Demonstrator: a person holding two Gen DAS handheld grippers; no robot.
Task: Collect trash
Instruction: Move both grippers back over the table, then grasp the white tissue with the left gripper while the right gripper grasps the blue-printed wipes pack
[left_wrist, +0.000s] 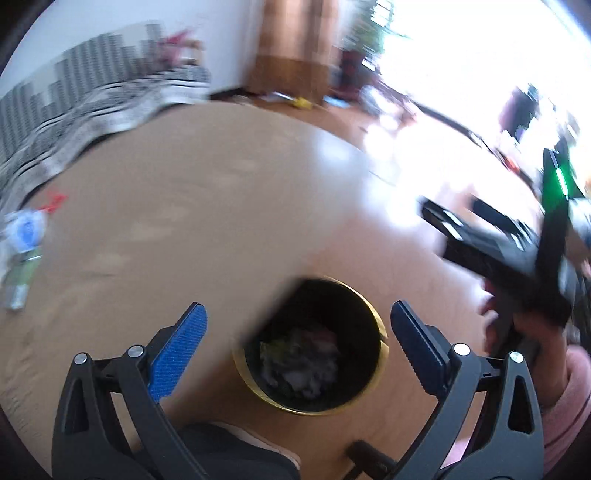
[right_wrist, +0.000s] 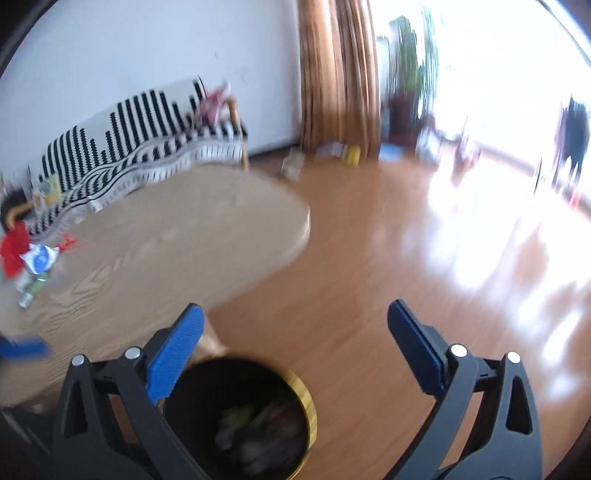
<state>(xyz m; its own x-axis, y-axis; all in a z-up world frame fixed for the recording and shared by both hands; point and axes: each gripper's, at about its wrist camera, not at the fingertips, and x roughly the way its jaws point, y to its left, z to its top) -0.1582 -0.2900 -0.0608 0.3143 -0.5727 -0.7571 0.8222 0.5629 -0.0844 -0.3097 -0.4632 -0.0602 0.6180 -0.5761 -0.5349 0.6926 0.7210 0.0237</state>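
Item: remaining trash, a crumpled blue-and-white plastic wrapper (right_wrist: 38, 258) with a small clear green-labelled bottle (right_wrist: 31, 290) just beside it, at the far left of the pale wood-grain bench (right_wrist: 166, 236).
Handling, as judged: wrapper light, soft, crackly; pinch a raised fold. Bottle light, smooth, liable to roll; grip across its body.
Left tongs (left_wrist: 297, 325): released, nothing between the blue pads.
Black gold-rimmed bin (left_wrist: 376, 325): on the floor below, holding crumpled waste.
Right tongs (right_wrist: 295, 325): released, empty.
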